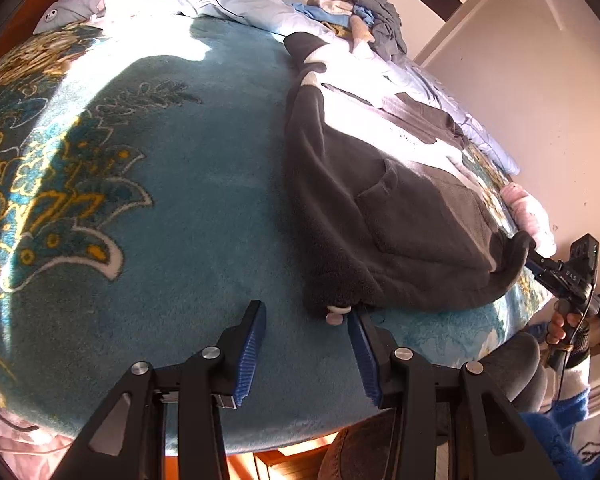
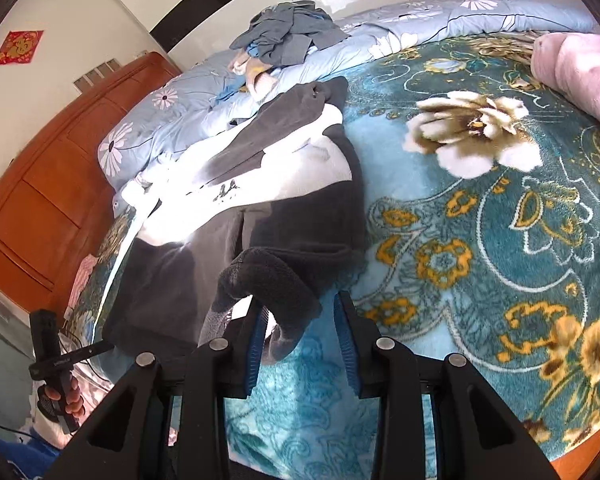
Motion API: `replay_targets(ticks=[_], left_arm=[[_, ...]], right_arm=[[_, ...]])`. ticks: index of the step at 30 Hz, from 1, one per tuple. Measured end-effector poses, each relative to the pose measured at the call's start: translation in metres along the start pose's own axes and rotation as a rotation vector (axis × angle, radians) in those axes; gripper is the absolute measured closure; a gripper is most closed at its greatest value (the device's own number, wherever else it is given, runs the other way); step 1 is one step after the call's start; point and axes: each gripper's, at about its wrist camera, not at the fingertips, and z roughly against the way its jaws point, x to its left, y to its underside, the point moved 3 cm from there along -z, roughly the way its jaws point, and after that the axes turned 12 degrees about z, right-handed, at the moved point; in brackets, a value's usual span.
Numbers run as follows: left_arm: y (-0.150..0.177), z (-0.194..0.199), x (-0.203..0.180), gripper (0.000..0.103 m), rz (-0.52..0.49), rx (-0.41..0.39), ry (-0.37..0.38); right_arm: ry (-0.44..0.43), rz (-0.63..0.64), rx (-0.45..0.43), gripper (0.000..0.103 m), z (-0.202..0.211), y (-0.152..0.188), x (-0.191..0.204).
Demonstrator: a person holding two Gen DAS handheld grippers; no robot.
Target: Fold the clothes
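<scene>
A dark grey and white fleece garment [image 1: 392, 200] lies spread on the teal flowered blanket [image 1: 172, 208]; it also shows in the right wrist view [image 2: 284, 208]. My left gripper [image 1: 306, 320] is open, its right finger touching the garment's near hem by a white cord stopper [image 1: 334, 314]. My right gripper [image 2: 302, 312] is open, with a lifted fold of grey fleece [image 2: 272, 284] draped over its left finger. From the left wrist view the right gripper [image 1: 540, 264] sits at the garment's far corner.
A heap of grey and blue clothes [image 2: 288, 34] lies on a light blue flowered quilt [image 2: 172, 120] at the bed's far side. A pink folded item [image 2: 580, 72] lies at the right. A wooden cabinet [image 2: 52, 192] stands beside the bed. The blanket's edge [image 1: 300, 436] is close below my left gripper.
</scene>
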Motion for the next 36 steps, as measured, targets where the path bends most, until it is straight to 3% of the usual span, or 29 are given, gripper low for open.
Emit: replay_targets(ticks=[6, 14, 16, 17, 18, 26, 31, 33, 36], left_arm=[[-0.006, -0.007, -0.014, 0.057, -0.044, -0.093, -0.084], [-0.011, -0.018, -0.025, 0.058, -0.017, -0.144, -0.116], [-0.013, -0.019, -0.025, 0.065, -0.004, -0.149, -0.124], [-0.014, -0.019, -0.025, 0.077, 0.000, -0.150, -0.132], [-0.015, -0.018, -0.025, 0.084, 0.005, -0.150, -0.140], [-0.027, 0.024, -0.048, 0.087, -0.025, -0.211, -0.125], [-0.016, 0.004, -0.030, 0.087, -0.022, -0.137, -0.185], [-0.010, -0.009, -0.021, 0.087, 0.009, -0.099, -0.186], [-0.008, -0.010, -0.024, 0.087, -0.030, -0.106, -0.157]], right_arm=[[0.042, -0.069, -0.040, 0.068, 0.002, -0.012, -0.011], [0.088, -0.029, 0.024, 0.068, -0.013, -0.004, -0.002], [0.092, -0.045, 0.016, 0.074, -0.011, 0.000, -0.005], [0.093, -0.053, 0.008, 0.088, -0.008, 0.001, -0.006], [0.102, -0.056, -0.002, 0.094, -0.005, 0.002, -0.007], [0.223, -0.011, -0.098, 0.097, 0.045, 0.003, 0.005], [0.215, -0.055, -0.058, 0.097, 0.039, 0.024, -0.004], [0.199, -0.074, -0.032, 0.097, 0.031, 0.031, -0.009], [0.174, -0.102, 0.006, 0.097, 0.020, 0.043, -0.016]])
